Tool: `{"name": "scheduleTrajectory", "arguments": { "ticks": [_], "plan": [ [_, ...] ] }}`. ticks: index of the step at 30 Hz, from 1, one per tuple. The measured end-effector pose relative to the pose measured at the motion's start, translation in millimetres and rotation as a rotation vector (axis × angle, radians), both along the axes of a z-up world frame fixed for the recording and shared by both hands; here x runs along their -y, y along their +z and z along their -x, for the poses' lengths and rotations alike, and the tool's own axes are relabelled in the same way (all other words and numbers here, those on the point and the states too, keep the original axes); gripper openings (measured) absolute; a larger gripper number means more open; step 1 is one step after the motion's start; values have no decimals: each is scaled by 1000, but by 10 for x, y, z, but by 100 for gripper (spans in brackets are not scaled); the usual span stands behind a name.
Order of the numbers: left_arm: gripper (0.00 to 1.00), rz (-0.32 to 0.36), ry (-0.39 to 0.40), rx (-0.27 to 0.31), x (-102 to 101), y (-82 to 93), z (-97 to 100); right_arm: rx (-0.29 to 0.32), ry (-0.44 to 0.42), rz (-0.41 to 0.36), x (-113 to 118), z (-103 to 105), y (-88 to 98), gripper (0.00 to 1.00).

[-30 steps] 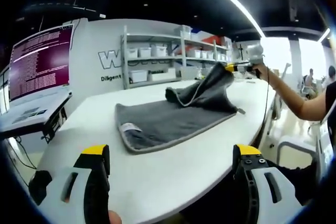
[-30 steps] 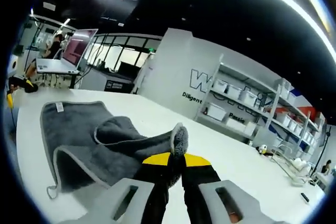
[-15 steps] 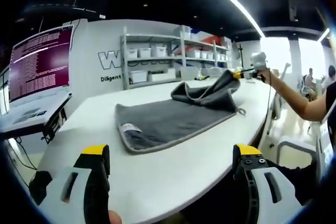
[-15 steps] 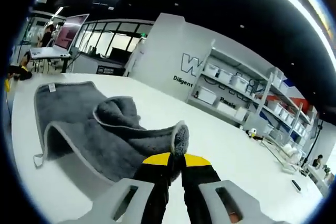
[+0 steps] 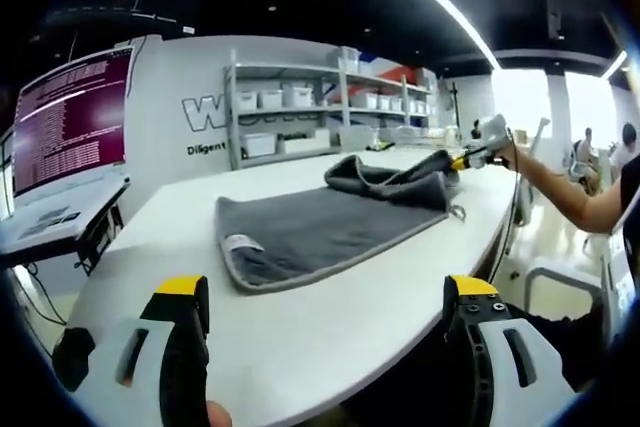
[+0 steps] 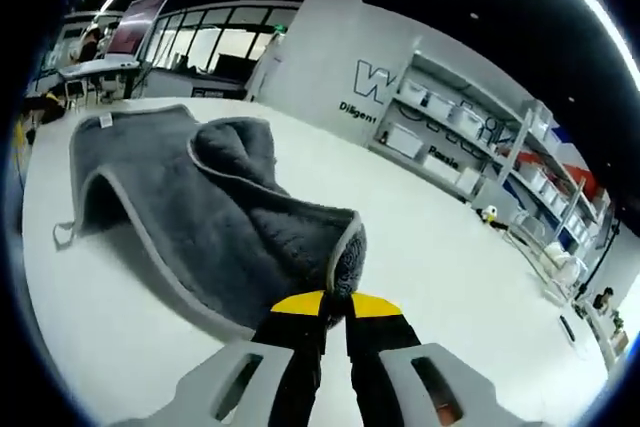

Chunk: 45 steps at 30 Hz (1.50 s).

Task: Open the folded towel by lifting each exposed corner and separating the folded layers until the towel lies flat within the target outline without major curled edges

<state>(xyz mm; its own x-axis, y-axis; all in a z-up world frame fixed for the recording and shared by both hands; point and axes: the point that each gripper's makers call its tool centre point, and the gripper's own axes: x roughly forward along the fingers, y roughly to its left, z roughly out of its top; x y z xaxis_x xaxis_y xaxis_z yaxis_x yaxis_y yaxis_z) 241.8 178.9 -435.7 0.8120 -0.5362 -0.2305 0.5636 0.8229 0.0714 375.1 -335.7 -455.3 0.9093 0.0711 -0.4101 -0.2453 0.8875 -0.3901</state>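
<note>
Right gripper view puts my right gripper [image 6: 335, 299] clamped on a corner of the grey towel [image 6: 190, 202], the pale-edged hem bunched between the yellow tips. Ahead of that gripper, the layer I hold runs away as a rumpled ridge over the flat part, which lies on the white table [image 6: 430, 247]. My left gripper [image 5: 330, 297] stands wide with nothing between its jaws, low at the near table edge, well short of the towel.

To do this step well, I judge I should carry the pinched corner outward and low, away from the fold, so the top layer peels over instead of dragging the bottom one. I would let go only once the hem is down flat. If the base slides, the free gripper could pin the near hem.

Left gripper view gives me what the other cannot: the whole towel side-on, the lifted layer strung toward the right gripper [image 5: 462, 159] at the far end, the white label [image 5: 243, 243] on the near corner, the loop [image 5: 459, 213] hanging at the table edge. Right gripper view alone shows the pinch itself and the hollow under the raised edge. I see no target outline.
</note>
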Motion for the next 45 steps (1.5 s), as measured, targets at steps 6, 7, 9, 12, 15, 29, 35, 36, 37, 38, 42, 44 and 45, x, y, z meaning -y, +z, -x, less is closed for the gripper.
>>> {"name": "scheduleTrajectory", "arguments": {
  "ticks": [6,7,9,12,15,29,35,36,37,38,42,44,45],
  "plan": [
    [95,3,6,4,-16,15,12,-42,-9,7,38,-3,-200,4],
    [95,3,6,4,-16,15,12,-43,-9,8,41,-4,-208,4],
    [95,4,4,4,-12,18,14,-56,-16,12,59,-6,-260,4],
    [95,3,-4,7,9,23,21,-68,-32,21,88,-11,-300,11],
    [95,3,-5,6,11,18,23,-67,-47,36,125,-15,-277,17],
    [95,17,4,12,-50,40,37,-100,-163,62,252,86,-2,71],
    [96,18,7,12,-57,38,46,-80,-120,107,91,47,204,81],
    [96,17,7,13,-58,40,50,-77,-109,121,56,34,236,83],
    [96,16,5,14,-56,42,55,-75,-103,128,35,24,257,86],
    [96,17,4,14,-56,43,58,-70,-95,141,-4,-6,297,89],
    [97,19,6,14,-59,43,60,-72,-54,174,-146,-81,371,99],
    [98,16,3,12,-58,36,64,-65,-30,198,-248,-149,438,99],
    [98,16,2,11,-59,36,63,-63,-26,205,-272,-168,453,99]
  ]
}}
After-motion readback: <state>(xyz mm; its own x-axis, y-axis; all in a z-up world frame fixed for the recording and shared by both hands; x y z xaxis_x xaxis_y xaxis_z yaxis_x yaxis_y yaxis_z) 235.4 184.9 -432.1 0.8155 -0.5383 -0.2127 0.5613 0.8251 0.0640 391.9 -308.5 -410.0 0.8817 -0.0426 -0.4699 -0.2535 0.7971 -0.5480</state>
